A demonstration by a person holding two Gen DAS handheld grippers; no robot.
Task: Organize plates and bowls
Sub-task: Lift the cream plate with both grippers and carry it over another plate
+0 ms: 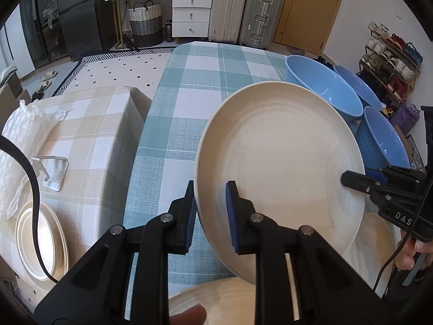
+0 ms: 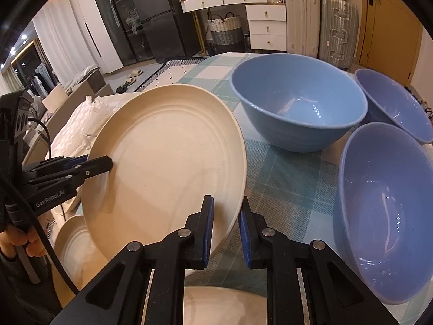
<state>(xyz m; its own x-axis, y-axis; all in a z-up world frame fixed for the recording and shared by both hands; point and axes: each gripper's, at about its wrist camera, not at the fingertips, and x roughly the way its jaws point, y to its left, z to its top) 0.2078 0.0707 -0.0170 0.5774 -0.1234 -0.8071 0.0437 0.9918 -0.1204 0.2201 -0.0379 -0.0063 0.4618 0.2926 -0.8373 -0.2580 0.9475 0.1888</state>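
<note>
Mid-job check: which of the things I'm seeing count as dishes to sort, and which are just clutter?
For the job:
- held plate, clamped by left gripper and right gripper
- three blue bowls
- plate stack
- plates below

Lying about:
- white wrap
- metal stand
- suitcases
- basket

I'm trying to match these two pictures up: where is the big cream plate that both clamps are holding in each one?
Left wrist view: cream plate right of centre, left gripper on its near rim.
Right wrist view: same plate left of centre, right gripper on its near rim.
Shared landmark: the blue bowl behind it.
</note>
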